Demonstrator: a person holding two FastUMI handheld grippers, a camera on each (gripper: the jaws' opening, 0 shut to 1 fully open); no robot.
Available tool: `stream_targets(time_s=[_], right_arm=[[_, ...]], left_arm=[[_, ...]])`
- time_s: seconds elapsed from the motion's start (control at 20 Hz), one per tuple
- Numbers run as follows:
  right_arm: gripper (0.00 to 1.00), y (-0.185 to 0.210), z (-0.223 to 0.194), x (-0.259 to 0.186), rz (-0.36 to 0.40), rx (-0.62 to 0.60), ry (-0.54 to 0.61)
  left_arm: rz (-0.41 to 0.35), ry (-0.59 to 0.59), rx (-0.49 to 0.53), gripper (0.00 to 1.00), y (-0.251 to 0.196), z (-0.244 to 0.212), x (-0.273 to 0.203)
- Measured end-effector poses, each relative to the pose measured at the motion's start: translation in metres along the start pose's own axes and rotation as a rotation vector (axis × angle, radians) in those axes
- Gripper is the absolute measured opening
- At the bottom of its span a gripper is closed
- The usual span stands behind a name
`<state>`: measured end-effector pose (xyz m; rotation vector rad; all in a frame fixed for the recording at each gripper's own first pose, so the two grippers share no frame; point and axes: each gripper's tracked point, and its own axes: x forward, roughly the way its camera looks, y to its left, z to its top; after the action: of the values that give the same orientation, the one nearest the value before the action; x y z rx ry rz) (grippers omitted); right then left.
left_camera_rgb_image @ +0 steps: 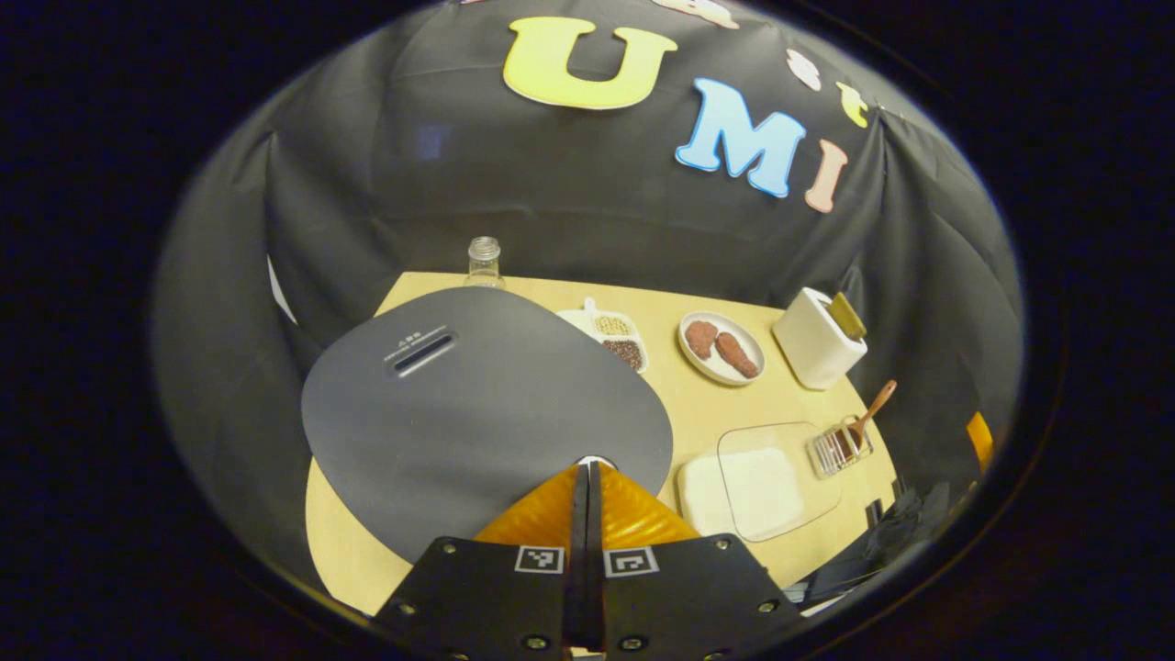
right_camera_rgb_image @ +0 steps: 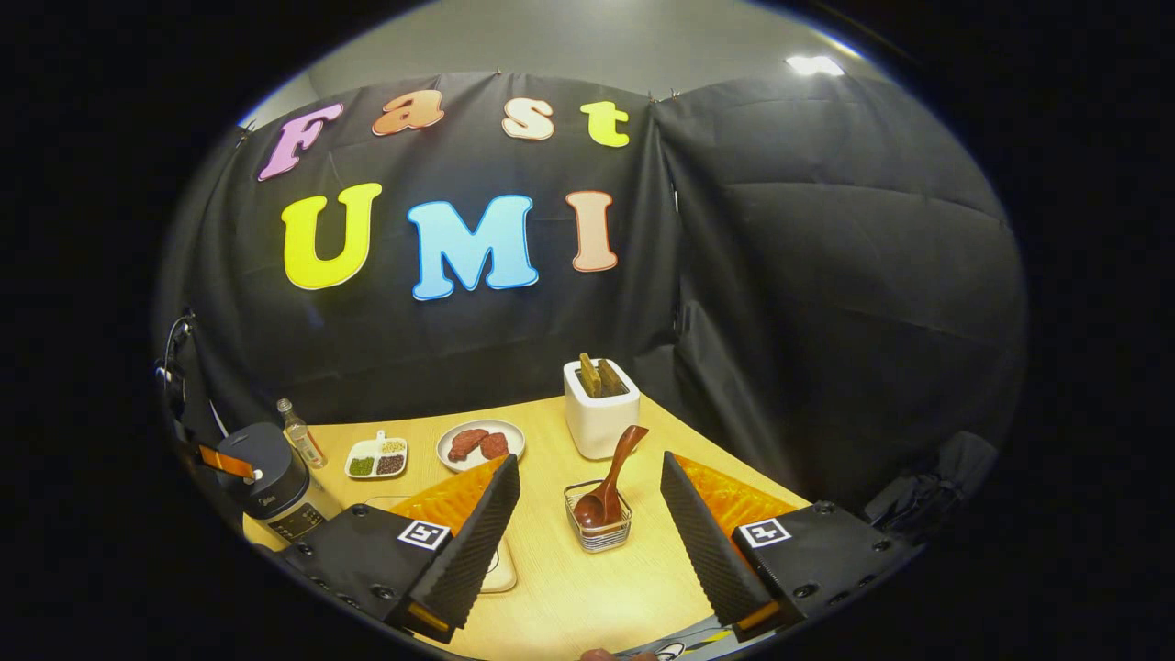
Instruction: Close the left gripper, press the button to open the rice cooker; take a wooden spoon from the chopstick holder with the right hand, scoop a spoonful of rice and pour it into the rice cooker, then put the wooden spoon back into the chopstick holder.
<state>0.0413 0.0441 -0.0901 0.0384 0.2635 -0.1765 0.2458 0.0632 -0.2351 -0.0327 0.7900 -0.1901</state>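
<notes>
The rice cooker's (left_camera_rgb_image: 477,404) dark grey lid lies closed right under my left gripper (left_camera_rgb_image: 587,470), which is shut with its tips at a small pale button (left_camera_rgb_image: 595,460) on the lid's front edge. A wooden spoon (right_camera_rgb_image: 613,477) stands bowl-down in the wire chopstick holder (right_camera_rgb_image: 598,532), just ahead of my right gripper (right_camera_rgb_image: 588,464), whose fingers are open either side of it and apart from it. The spoon (left_camera_rgb_image: 870,411) and holder (left_camera_rgb_image: 837,450) also sit at the table's right. A white rice box (left_camera_rgb_image: 757,482) with a clear lid lies beside the cooker. The cooker (right_camera_rgb_image: 271,477) stands far left with the left gripper (right_camera_rgb_image: 225,462) on top.
On the wooden table (left_camera_rgb_image: 698,404) stand a white toaster (right_camera_rgb_image: 600,404), a plate of meat pieces (right_camera_rgb_image: 480,443), a divided dish of beans (right_camera_rgb_image: 376,457) and a small glass bottle (right_camera_rgb_image: 301,433). Black cloth walls close in the back and right side.
</notes>
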Motion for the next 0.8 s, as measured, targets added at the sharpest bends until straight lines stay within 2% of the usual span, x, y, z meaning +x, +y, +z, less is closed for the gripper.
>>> stream_targets(time_s=[0.2, 0.3, 0.45, 0.6, 0.8], right_arm=[[0.98, 0.006, 0.001, 0.003, 0.013, -0.010, 0.007], [0.98, 0.006, 0.003, 0.002, 0.014, -0.022, 0.004], [0.98, 0.001, 0.006, 0.001, 0.003, -0.040, 0.003], [0.98, -0.004, 0.009, 0.005, 0.003, -0.035, 0.006], [0.98, -0.009, 0.012, 0.033, 0.015, -0.035, 0.016]], left_arm=[[0.009, -0.010, 0.080, 0.02, -0.004, -0.001, 0.002], [0.022, -0.052, 0.083, 0.02, -0.005, 0.004, -0.002], [0.051, -0.134, 0.150, 0.02, -0.008, 0.010, -0.017], [0.122, -0.274, 0.145, 0.02, -0.005, 0.046, -0.047], [0.252, -0.532, 0.198, 0.01, -0.003, 0.104, -0.118]])
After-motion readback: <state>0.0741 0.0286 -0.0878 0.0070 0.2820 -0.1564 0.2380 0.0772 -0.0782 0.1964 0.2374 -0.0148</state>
